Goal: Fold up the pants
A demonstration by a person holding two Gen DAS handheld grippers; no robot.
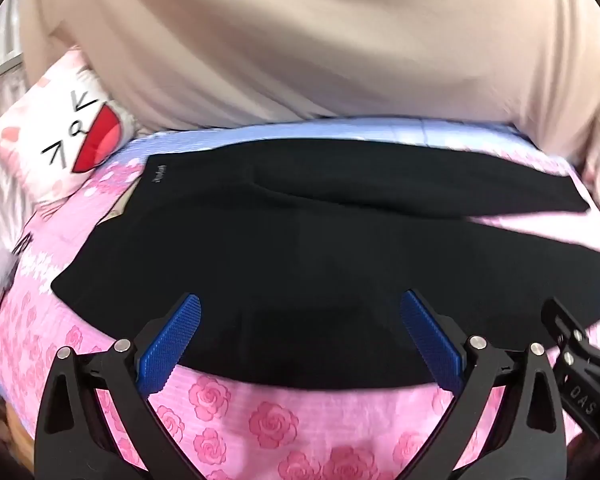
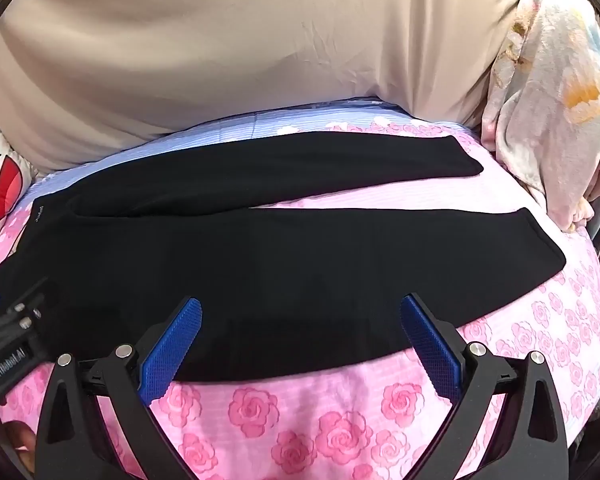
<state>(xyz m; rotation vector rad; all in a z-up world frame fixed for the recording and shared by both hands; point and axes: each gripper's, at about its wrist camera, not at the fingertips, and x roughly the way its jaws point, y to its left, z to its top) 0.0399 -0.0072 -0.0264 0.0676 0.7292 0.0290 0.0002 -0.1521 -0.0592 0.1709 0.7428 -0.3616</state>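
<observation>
Black pants (image 1: 284, 240) lie flat on a pink rose-print bedsheet (image 1: 276, 420), waist to the left, two legs stretching right. In the right wrist view the pants (image 2: 300, 256) show both legs, the far leg apart from the near one at the cuffs. My left gripper (image 1: 300, 312) is open and empty, its blue pads over the near edge of the pants near the waist. My right gripper (image 2: 300, 316) is open and empty over the near leg's edge. Each gripper shows at the side of the other's view.
A white and pink cartoon-face pillow (image 1: 56, 136) lies at the far left. A beige padded headboard or wall (image 1: 300, 40) rises behind the bed. A pale floral blanket (image 2: 548, 112) is heaped at the far right. A blue striped sheet strip (image 2: 240, 120) runs behind the pants.
</observation>
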